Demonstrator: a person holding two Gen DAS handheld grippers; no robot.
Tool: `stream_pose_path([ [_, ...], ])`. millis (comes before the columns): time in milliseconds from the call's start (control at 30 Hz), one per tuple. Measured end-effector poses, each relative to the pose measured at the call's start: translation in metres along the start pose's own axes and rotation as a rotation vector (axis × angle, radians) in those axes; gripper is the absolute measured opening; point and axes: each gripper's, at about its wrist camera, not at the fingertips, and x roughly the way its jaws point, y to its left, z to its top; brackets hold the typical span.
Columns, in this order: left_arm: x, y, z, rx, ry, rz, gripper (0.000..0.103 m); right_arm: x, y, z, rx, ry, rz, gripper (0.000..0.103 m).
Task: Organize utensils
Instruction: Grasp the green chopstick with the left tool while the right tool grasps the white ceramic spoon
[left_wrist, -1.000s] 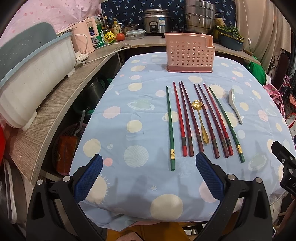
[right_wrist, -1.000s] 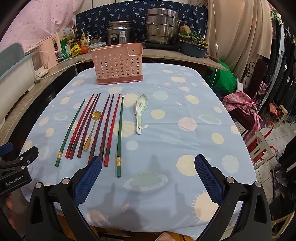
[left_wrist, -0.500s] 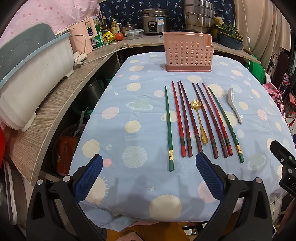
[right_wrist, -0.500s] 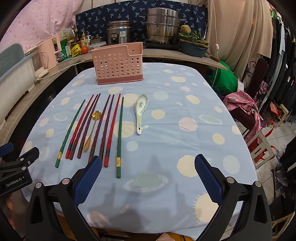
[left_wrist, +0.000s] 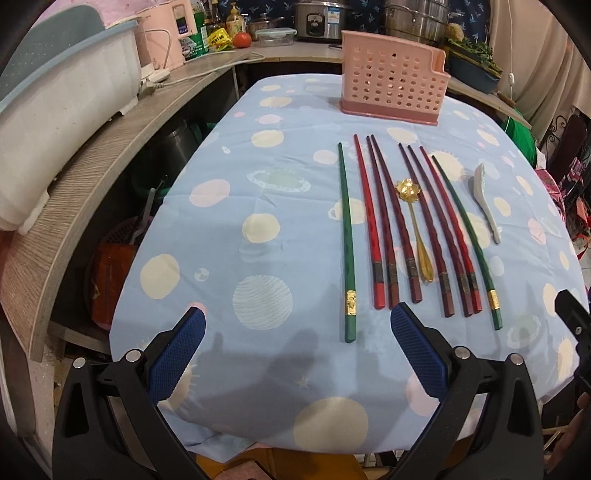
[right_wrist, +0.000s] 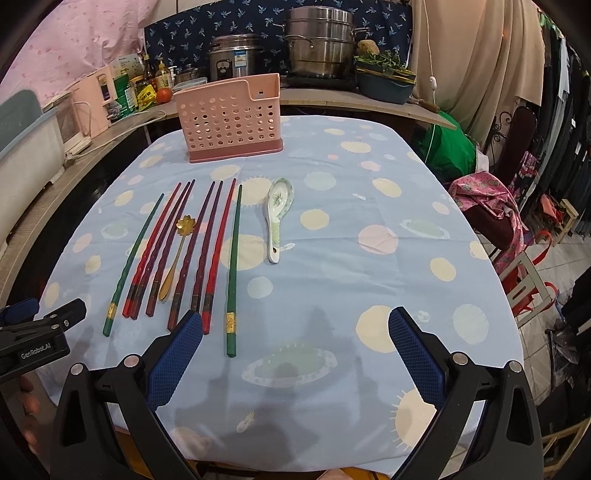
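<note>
Several red and dark red chopsticks (left_wrist: 384, 225) lie in a row on the blue tablecloth, flanked by two green chopsticks (left_wrist: 346, 240) (right_wrist: 232, 266). A gold flower spoon (left_wrist: 413, 221) lies among them, and a white ceramic spoon (right_wrist: 276, 218) lies to their right. A pink perforated utensil basket (left_wrist: 393, 88) (right_wrist: 231, 118) stands at the table's far side. My left gripper (left_wrist: 295, 350) is open and empty above the near edge, left of the row. My right gripper (right_wrist: 293, 354) is open and empty, near the right green chopstick's end.
A wooden counter (left_wrist: 96, 158) curves along the left with a white bin (left_wrist: 55, 110), a pink appliance and bottles. Steel pots (right_wrist: 319, 48) and a rice cooker stand behind the basket. A chair with pink cloth (right_wrist: 495, 206) is at the right.
Both grippers have moved slightly forward over the table; the utensils now sit a little closer. Nothing has been picked up.
</note>
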Motion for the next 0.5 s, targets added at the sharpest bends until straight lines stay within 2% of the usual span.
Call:
stream_pose_path([
  [133,0.017,-0.002,0.000,0.016,0.020,0.007,0.094,0.009,0.000,0.001,0.000,0.013,0.003,0.096],
  [333,0.038,-0.001,-0.001,0.017,0.067,-0.007,0.081,0.020,-0.001,0.004,0.013,0.022,0.018,0.096],
  [400,0.042,0.000,-0.002,0.017,0.082,-0.021,0.071,0.023,-0.001,0.005,0.017,0.025,0.021,0.096],
  [500,0.046,0.000,-0.002,0.011,0.090,-0.041,0.066,0.029,0.001,0.008,0.016,0.029,0.023,0.096],
])
